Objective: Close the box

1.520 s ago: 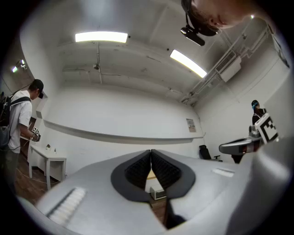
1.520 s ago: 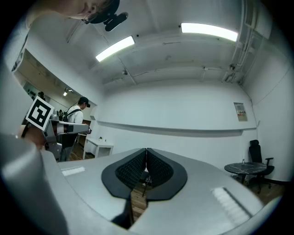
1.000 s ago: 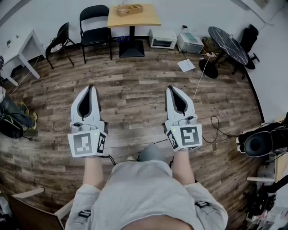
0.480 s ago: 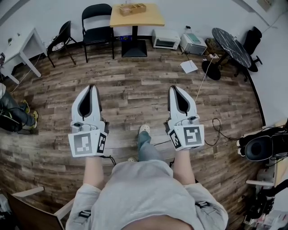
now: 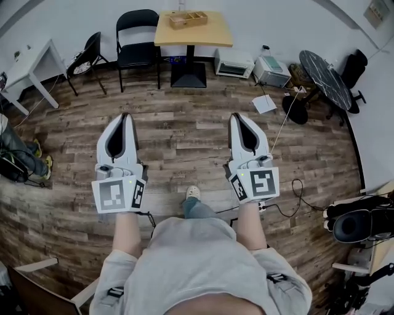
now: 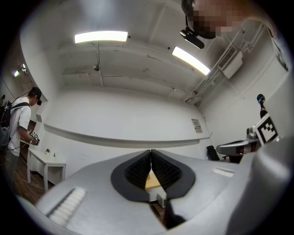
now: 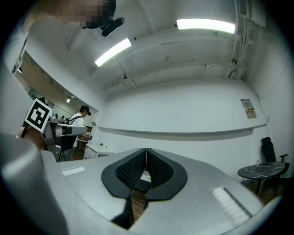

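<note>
Jaws pressed together and empty, left gripper [image 5: 125, 117] and right gripper [image 5: 236, 117] aim toward the box [image 5: 188, 19] at the table's [image 5: 200, 38] far edge, presumably approaching.

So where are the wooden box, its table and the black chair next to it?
wooden box [image 5: 186, 25], head view, its near wall.
table [image 5: 212, 35], head view, bare tabletop.
black chair [image 5: 138, 54], head view, its seat.

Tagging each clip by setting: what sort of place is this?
Probably an office or lab workroom: a plank floor, a small wooden table with black chairs along the white wall, a round dark table, and strip lights overhead.
</note>
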`<state>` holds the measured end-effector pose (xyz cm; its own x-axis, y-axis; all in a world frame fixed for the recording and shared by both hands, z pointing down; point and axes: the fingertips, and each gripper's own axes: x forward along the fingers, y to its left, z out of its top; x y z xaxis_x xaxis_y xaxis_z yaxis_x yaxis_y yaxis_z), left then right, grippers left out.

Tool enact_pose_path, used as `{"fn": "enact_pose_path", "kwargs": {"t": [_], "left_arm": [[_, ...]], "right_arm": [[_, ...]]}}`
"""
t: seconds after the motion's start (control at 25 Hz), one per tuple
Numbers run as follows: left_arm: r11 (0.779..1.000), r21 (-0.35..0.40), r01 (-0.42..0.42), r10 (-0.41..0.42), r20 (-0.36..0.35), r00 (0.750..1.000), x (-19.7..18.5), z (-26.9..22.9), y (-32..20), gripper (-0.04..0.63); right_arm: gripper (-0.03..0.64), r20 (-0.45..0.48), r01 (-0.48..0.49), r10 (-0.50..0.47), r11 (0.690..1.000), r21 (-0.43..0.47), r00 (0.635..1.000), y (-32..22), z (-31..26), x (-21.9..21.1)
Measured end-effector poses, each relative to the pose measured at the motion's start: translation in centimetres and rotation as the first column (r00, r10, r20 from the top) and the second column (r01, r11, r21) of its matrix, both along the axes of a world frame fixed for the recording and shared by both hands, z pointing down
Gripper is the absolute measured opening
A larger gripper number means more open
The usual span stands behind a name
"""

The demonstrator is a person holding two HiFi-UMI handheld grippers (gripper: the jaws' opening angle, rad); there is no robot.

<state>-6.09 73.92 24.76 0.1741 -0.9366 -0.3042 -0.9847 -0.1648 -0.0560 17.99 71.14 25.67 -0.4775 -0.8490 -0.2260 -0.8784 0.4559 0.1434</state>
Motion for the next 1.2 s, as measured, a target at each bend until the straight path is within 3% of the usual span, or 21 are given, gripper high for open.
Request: {"fn": "enact_pose_path", "kwargs": {"t": [0.44, 0.76, 0.96, 1.2], "left_arm": [[1.000, 0.012, 0.022, -0.022, 0.015, 1.000, 3.6, -2.1, -12.0, 0.060], [0.998, 0.050, 0.029, -0.029, 0.010, 1.000, 3.2, -1.7, -12.2, 0.060], [0.999, 0.019, 0.028, -0.029, 0.020, 0.999, 7.1, -1.8, -17.7, 0.059], [0.999, 0.027, 0.024, -0.024, 0.020, 1.000, 7.4, -2.0, -21.1, 0.059]], "right_arm": [[0.006, 0.012, 0.037, -0.037, 0.999, 0.013, 0.999, -12.6, -1.5, 3.1], [0.006, 0.020, 0.051, -0.052, 0.998, 0.034, 0.998, -12.7, -0.5, 2.3], [0.006, 0.038, 0.054, -0.054, 0.999, 0.001, 0.998, -17.9, 0.1, 6.1], [0.006, 0.049, 0.029, -0.029, 1.000, -0.009, 0.998, -20.8, 0.6, 6.9]]}}
